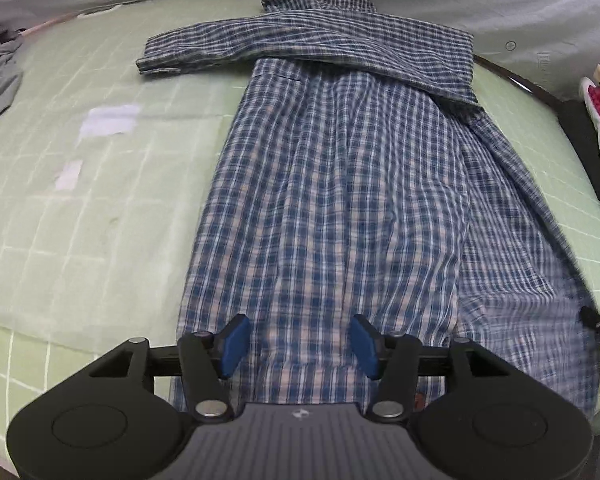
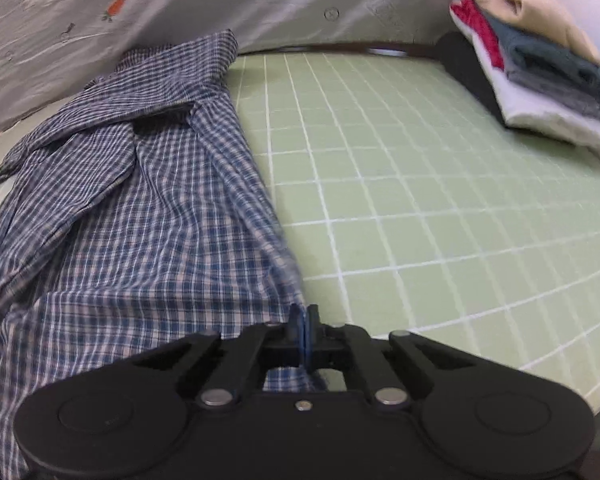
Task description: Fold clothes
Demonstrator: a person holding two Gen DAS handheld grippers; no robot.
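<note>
The plaid shirt (image 1: 340, 184) lay lengthwise on the green grid mat (image 2: 420, 200), one sleeve folded across. Left gripper (image 1: 300, 346) gaped over the hem; right gripper (image 2: 304, 334) pinched the hem corner. Thin, limp cloth — best held at seams.

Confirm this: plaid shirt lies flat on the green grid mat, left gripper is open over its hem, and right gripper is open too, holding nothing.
One part is wrong. The right gripper is shut on the shirt, pinching its edge, as the right wrist view shows. The rest stands: the shirt lies on the green mat, and the left gripper is open over the hem.
</note>
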